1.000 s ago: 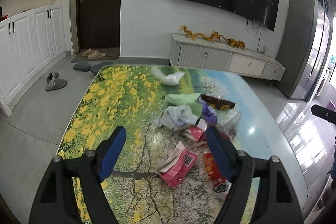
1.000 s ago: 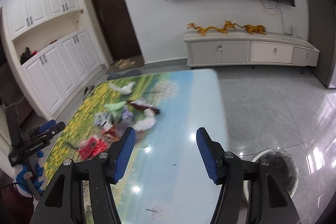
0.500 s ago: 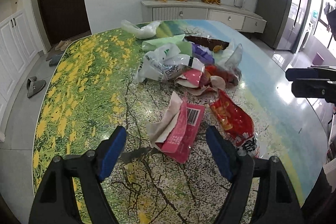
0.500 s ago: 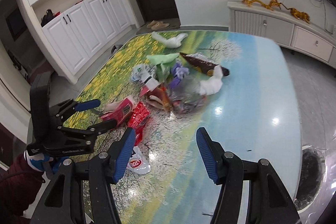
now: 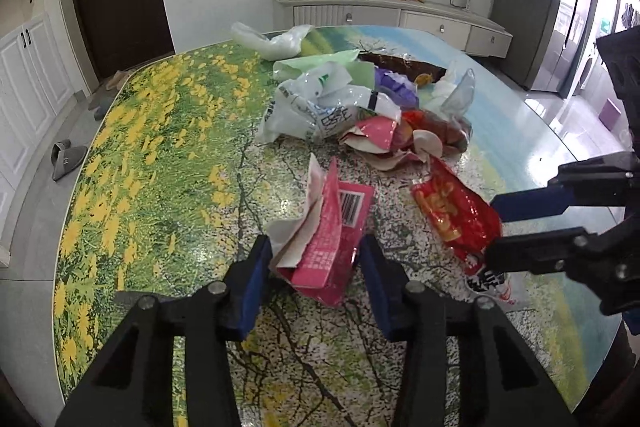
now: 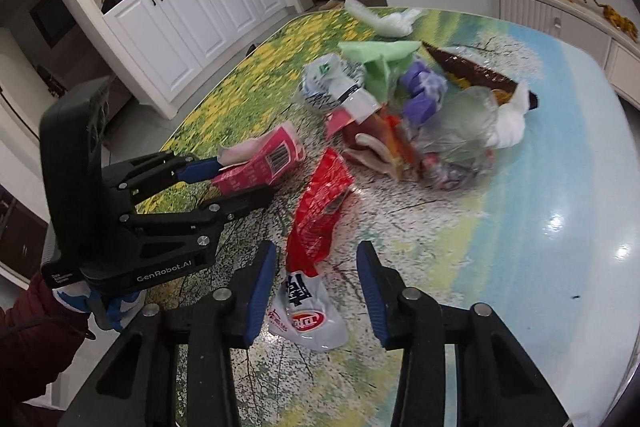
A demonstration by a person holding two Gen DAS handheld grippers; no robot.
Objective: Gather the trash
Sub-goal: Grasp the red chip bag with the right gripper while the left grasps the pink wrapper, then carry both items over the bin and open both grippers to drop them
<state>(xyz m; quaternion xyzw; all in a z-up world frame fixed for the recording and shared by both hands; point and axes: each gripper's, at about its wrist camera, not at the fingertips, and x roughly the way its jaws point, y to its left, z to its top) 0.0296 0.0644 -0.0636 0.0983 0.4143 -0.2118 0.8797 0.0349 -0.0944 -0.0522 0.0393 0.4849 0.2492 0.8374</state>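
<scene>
Trash is scattered on a table [image 5: 160, 147] printed with flowers and a landscape. My left gripper [image 5: 315, 247] is closing, and its blue pads touch both sides of a crumpled pink package with a barcode [image 5: 332, 227]; the right wrist view shows the same grip [image 6: 244, 179] on the package [image 6: 260, 159]. My right gripper [image 6: 316, 251] is also closing, astride a red snack bag with a white end [image 6: 316, 211]. The bag lies flat and a gap shows beside the right pad. The left wrist view has this gripper [image 5: 492, 227] at the bag's near end [image 5: 456, 215].
A heap of plastic bags and wrappers [image 5: 360, 107] lies just beyond both grippers. A white bag [image 5: 268, 41] sits at the table's far edge. Slippers [image 5: 66, 157] lie on the floor on the left. A dark red sleeve [image 6: 28, 347] holds the left gripper.
Both grippers came down to the tabletop and their jaws narrowed. The left closed in on the pink package. The right swung across to the red snack bag.
</scene>
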